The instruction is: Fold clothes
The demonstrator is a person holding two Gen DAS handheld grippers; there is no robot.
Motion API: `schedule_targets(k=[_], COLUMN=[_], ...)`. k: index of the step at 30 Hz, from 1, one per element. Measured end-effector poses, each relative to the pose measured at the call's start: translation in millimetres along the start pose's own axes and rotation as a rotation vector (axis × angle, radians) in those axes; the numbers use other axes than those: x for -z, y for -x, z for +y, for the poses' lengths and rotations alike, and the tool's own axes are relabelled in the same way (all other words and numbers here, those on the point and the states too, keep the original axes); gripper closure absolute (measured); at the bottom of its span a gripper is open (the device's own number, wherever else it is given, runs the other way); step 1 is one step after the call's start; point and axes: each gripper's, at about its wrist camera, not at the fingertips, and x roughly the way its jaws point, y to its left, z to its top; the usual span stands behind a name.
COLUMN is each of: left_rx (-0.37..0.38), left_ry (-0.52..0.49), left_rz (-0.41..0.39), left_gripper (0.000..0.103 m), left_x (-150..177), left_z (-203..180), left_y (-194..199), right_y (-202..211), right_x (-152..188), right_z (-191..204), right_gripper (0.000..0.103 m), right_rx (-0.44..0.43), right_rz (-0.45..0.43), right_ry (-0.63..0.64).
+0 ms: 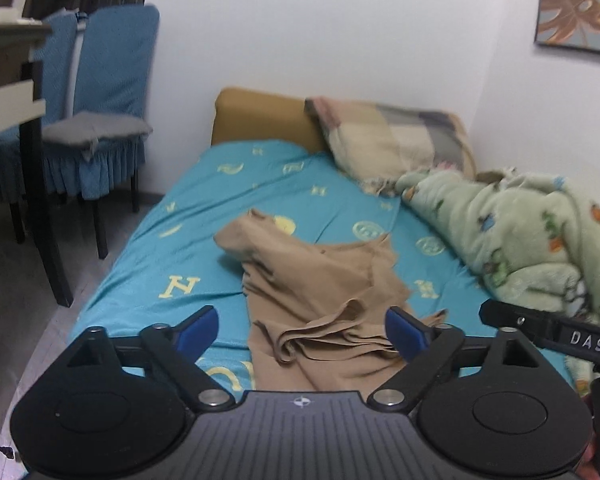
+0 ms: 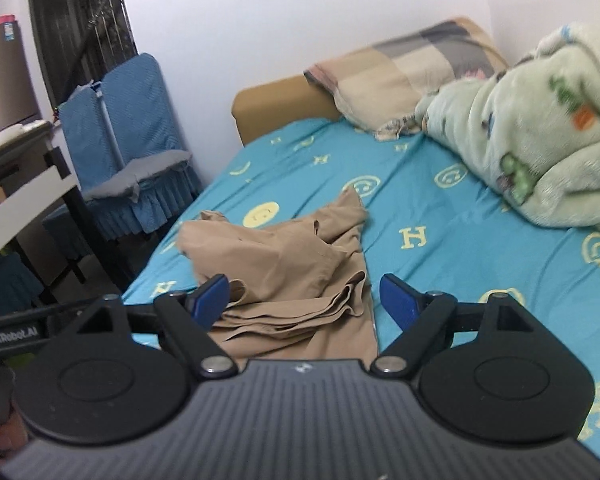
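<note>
Both the left gripper (image 1: 302, 330) and the right gripper (image 2: 302, 300) hung spread and empty just above the crumpled tan garment (image 1: 320, 292) on the bed sheet (image 1: 204, 204), apparently positioned for seizing its near edge.

Tan garment (image 1: 320, 300): near edge hidden behind left hand-held gripper (image 1: 302, 332). Green blanket (image 2: 540, 132): motion-blurred, cut by right frame edge. Wall picture (image 1: 580, 4): cropped at top corner. Chair (image 1: 108, 120): partly hidden behind bench (image 1: 8, 92).
</note>
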Motion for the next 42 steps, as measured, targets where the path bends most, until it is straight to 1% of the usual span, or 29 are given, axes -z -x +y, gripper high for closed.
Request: schedule_targets(k=[3,4,6,8,10,14,18,20,21,23,24,25,26,27,28,29,30,31,33,35,37,38,40,41,42], left_rx=[0.022,0.031,0.060,0.093,0.124,0.167,0.210,0.214,0.212,0.204,0.200,0.194,0.186,0.174,0.154,0.132,0.121,0.118,0.126,0.144,0.165,0.178,0.200,0.204,0.207], left_ry=[-0.011,-0.008,0.028,0.095,0.180,0.368,0.556,0.672,0.735,0.863,0.927,0.969,0.988,1.001,1.004,1.005,1.007,1.014,1.024,1.022,1.018,1.020,1.020,1.012,1.003], left_rz=[-0.011,-0.007,0.017,0.065,0.129,0.249,0.370,0.411,0.414,0.387,0.373,0.362,0.354,0.345,0.342,0.344,0.345,0.341,0.321,0.286,0.247,0.228,0.197,0.181,0.166], left_gripper=[0.008,0.008,0.008,0.008,0.008,0.008,0.011,0.017,0.019,0.029,0.032,0.039,0.047,0.052,0.067,0.086,0.091,0.094,0.097,0.098,0.098,0.098,0.098,0.098,0.098], left_x=[6,9,17,28,42,66,91,104,110,122,127,131,132,133,135,137,139,141,141,137,132,128,124,122,119], left_z=[-11,-14,-17,-16,-11,3,18,28,35,49,57,62,65,68,69,70,72,73,75,75,72,72,74,74,73], left_y=[29,36,47,52,49,23,-2,-17,-23,-31,-35,-37,-39,-39,-39,-39,-38,-37,-33,-27,-21,-18,-12,-10,-9], right_y=[32,41,54,65,72,74,74,74,74,72,71,69,68,66,63,61,56,52,42,28,15,10,2,0,-3], right_x=[3,4,6,7,10,15,18,18,18,19,19,19,20,21,22,24,27,31,41,58,75,83,94,96,98], right_z=[11,16,21,23,21,22,22,22,22,22,21,21,20,18,15,11,3,-5,-20,-34,-42,-44,-52,-57,-61], right_gripper=[0.020,0.027,0.028,0.028,0.027,0.026,0.026,0.026,0.026,0.026,0.026,0.026,0.026,0.026,0.026,0.026,0.026,0.025,0.023,0.023,0.024,0.024,0.025,0.027,0.036], right_rx=[0.000,0.005,0.009,-0.002,-0.023,0.019,0.022,0.015,0.015,0.013,0.012,0.011,0.010,0.008,-0.001,-0.010,-0.033,-0.057,-0.116,-0.206,-0.268,-0.274,-0.255,-0.233,-0.211], right_rz=[-0.045,-0.056,-0.066,-0.074,-0.068,-0.034,-0.022,-0.025,-0.024,-0.021,-0.014,-0.008,0.000,0.011,0.031,0.051,0.088,0.126,0.210,0.299,0.380,0.400,0.411,0.404,0.397], right_ry=[0.040,0.061,0.075,0.064,0.033,0.021,0.017,0.015,0.014,0.013,0.008,0.003,-0.005,-0.021,-0.055,-0.091,-0.169,-0.249,-0.418,-0.602,-0.740,-0.796,-0.877,-0.895,-0.913])
